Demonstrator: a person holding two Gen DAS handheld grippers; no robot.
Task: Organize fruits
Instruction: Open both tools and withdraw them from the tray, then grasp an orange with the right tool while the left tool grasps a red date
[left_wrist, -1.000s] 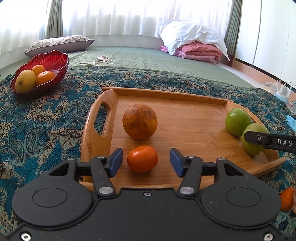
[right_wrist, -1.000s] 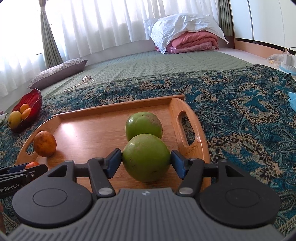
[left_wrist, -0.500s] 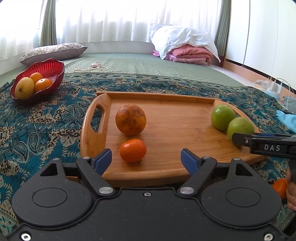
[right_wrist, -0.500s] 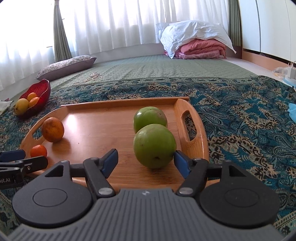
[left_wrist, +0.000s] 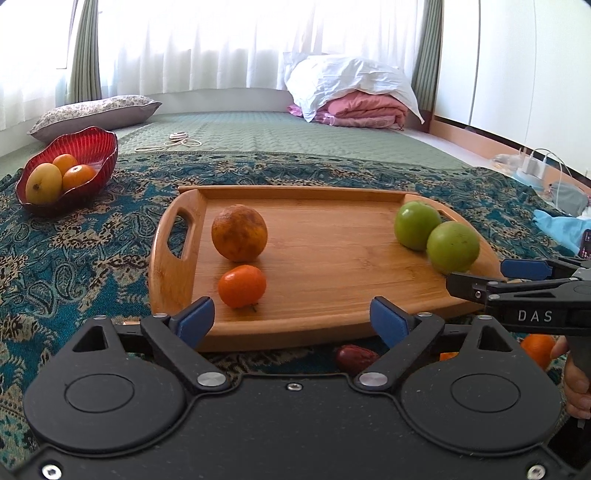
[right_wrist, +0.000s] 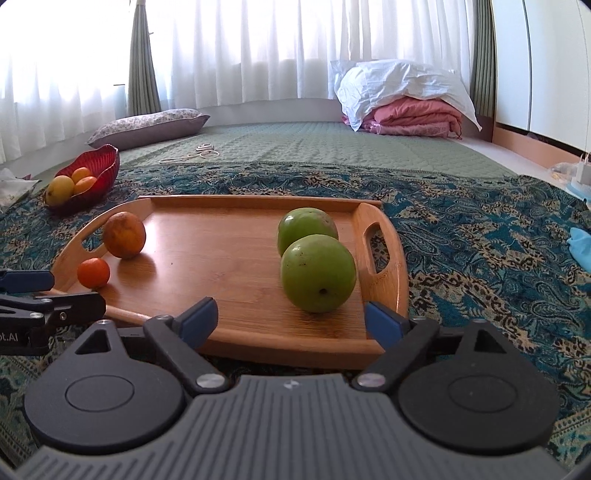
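A wooden tray (left_wrist: 332, 273) (right_wrist: 221, 236) lies on the patterned cloth. On its left side sit a large mottled orange (left_wrist: 239, 232) (right_wrist: 124, 235) and a small tangerine (left_wrist: 242, 286) (right_wrist: 93, 273). On its right side two green fruits touch each other (left_wrist: 453, 246) (right_wrist: 317, 273). My left gripper (left_wrist: 291, 319) is open and empty at the tray's near edge. My right gripper (right_wrist: 291, 319) is open and empty just short of the near green fruit; it also shows in the left wrist view (left_wrist: 517, 277).
A red bowl (left_wrist: 96, 147) (right_wrist: 107, 162) with a yellow fruit and oranges stands far left. A dark red date (left_wrist: 354, 358) and small oranges (left_wrist: 537, 349) lie on the cloth in front of the tray. A pillow, bedding and cables lie beyond.
Both grippers have opened wider and pulled back from the tray. The left one let go of the tangerine and the right one let go of the near green fruit; both fruits stay on the tray.
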